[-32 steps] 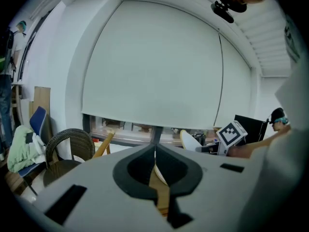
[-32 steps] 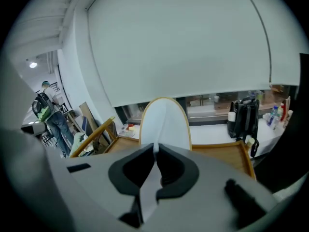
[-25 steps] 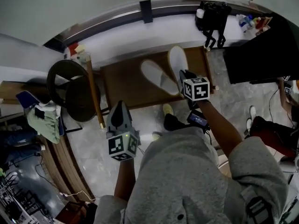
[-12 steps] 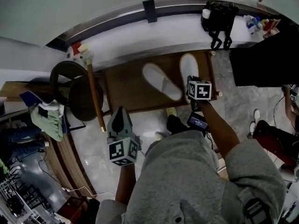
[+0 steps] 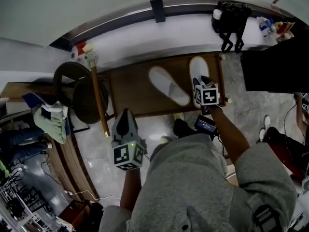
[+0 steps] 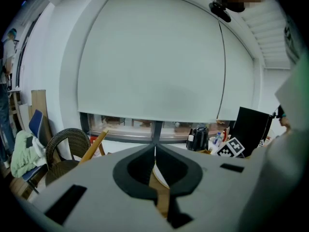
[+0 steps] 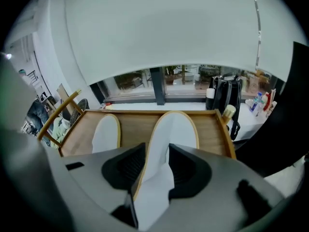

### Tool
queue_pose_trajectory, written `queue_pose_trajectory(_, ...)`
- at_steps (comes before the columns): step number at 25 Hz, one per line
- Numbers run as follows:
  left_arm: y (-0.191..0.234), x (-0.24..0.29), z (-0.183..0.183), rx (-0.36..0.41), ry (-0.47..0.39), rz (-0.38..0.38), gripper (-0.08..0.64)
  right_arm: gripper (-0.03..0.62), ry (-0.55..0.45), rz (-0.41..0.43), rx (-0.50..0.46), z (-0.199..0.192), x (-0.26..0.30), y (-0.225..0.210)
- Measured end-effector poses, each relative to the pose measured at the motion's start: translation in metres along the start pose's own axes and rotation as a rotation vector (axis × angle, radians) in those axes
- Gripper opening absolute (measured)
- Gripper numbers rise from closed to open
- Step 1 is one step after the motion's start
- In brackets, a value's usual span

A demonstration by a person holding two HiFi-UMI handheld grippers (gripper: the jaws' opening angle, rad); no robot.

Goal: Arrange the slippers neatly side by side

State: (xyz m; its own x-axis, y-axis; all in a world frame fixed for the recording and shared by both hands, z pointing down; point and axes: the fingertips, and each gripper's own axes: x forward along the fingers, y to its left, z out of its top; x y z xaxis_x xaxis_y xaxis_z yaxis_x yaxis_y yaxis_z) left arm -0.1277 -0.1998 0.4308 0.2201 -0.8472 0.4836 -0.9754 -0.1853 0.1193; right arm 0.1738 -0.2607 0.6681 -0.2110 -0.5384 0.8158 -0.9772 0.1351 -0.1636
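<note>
Two white slippers lie on a low wooden table (image 5: 128,93). The left slipper (image 5: 167,84) lies slanted at mid-table and shows in the right gripper view too (image 7: 106,132). The right slipper (image 5: 197,67) lies straight near the table's right end. My right gripper (image 5: 202,80) is over its heel. Its jaws have just been opening and now stand apart on either side of the slipper (image 7: 175,129), the right gripper (image 7: 155,151) no longer pinching it. My left gripper (image 5: 124,115) hovers in front of the table's near edge, shut and empty (image 6: 154,151).
A wicker chair (image 5: 77,93) and a leaning wooden stick (image 5: 98,98) stand left of the table. A black bag (image 5: 231,21) and bottles (image 5: 275,25) sit on the white sill behind. A dark cabinet (image 5: 275,66) is at the right. The person's feet (image 5: 181,127) are at the near edge.
My right gripper has sunk toward the table with the right slipper's heel, and the slipper now lies nearer the table's right end. The left gripper has stayed put.
</note>
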Motion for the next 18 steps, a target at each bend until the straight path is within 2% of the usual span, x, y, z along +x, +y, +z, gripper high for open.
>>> queue_pose_trajectory(7, 0.0, -0.003, 0.003, -0.014, -0.017, 0.015, 0.018, 0.143, -0.129, -0.018, -0.149, 0.03, -0.03, 0.02)
queue_pose_trajectory(11, 0.007, -0.011, 0.001, -0.022, -0.022, 0.04, 0.018, 0.143, -0.209, 0.017, -0.204, 0.053, -0.041, 0.05)
queue_pose_trajectory(15, 0.016, -0.021, -0.001, -0.033, -0.022, 0.073, 0.018, 0.144, -0.198, 0.084, -0.268, 0.056, -0.032, 0.087)
queue_pose_trajectory(18, 0.025, -0.03, -0.004, -0.036, -0.023, 0.104, 0.018, 0.144, -0.17, 0.118, -0.264, 0.051, -0.015, 0.099)
